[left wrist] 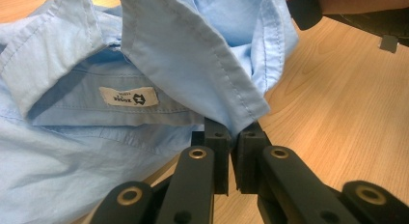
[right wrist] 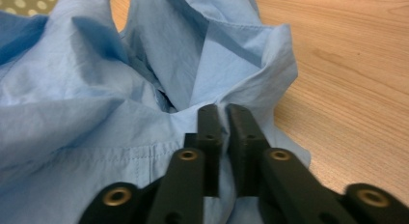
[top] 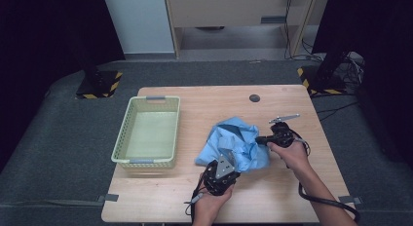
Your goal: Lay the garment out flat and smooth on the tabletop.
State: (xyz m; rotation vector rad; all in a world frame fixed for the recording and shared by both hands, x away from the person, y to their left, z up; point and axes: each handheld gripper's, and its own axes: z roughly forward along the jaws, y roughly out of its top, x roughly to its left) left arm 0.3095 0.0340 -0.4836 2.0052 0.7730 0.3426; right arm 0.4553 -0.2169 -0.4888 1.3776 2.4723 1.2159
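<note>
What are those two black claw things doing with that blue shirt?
A person is working at a wooden table with a gripper in each hand. The left gripper is shut on the collar edge of a crumpled light blue shirt. The right gripper is shut on a fold at the shirt's other side. The shirt lies bunched on the table, and an empty pale green basket sits to its left.

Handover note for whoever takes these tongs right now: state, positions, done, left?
Left tongs: shut on the blue shirt, pinching a collar point.
Right tongs: shut on a fold at the shirt's edge.
Shirt lies crumpled on the table, right of the green basket, which holds nothing.
Done: both grips taken.
Left, probably: lift, straighten or fold the shirt, perhaps move it to the basket.
</note>
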